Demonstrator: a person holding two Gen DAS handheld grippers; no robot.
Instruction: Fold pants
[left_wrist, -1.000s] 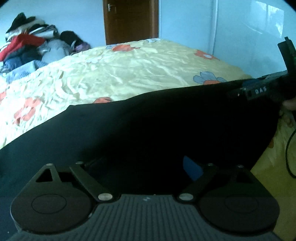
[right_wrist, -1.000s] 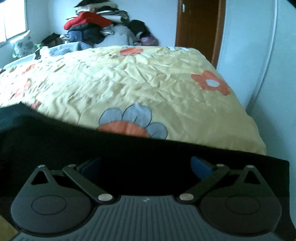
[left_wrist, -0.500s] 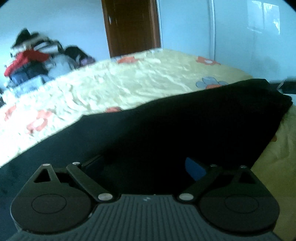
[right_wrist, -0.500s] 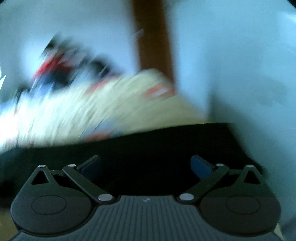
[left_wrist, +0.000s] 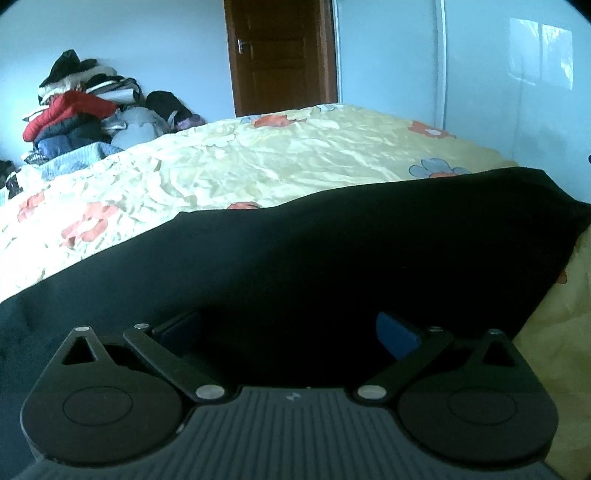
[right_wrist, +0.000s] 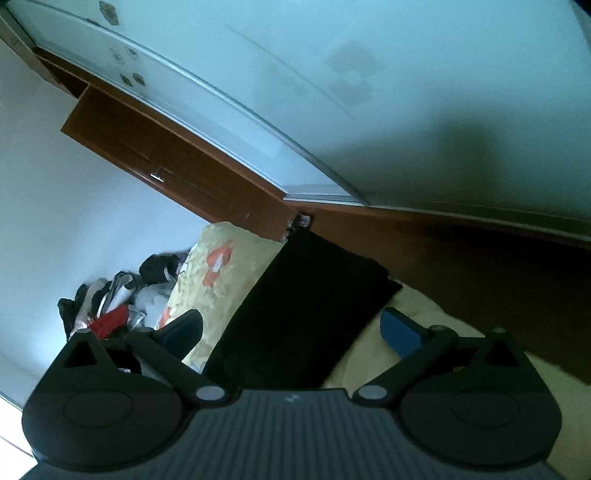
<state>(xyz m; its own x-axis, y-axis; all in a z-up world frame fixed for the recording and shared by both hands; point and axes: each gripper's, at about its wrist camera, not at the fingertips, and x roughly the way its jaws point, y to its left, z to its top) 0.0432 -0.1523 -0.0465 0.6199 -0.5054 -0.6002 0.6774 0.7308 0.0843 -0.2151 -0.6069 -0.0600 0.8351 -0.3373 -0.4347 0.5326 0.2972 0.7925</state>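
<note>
Black pants (left_wrist: 332, 251) lie flat across the near part of a yellow flowered bed sheet (left_wrist: 277, 158). My left gripper (left_wrist: 291, 328) is open, low over the pants, with its blue pads apart and nothing between them. In the right wrist view the camera is rolled steeply and raised. The pants (right_wrist: 306, 314) show as a dark folded strip running away from it on the sheet (right_wrist: 221, 273). My right gripper (right_wrist: 291, 328) is open and empty above the near end of the pants.
A pile of clothes (left_wrist: 77, 114) sits at the far left end of the bed. A brown door (left_wrist: 280, 55) stands behind the bed. White wardrobe panels (left_wrist: 517, 81) run along the right side. The bed's right edge (left_wrist: 569, 295) is close to the pants.
My right gripper has lifted away from the pants, rolled sideways and stays open. The left gripper has barely moved. The pants' right end now lies on the bed.
</note>
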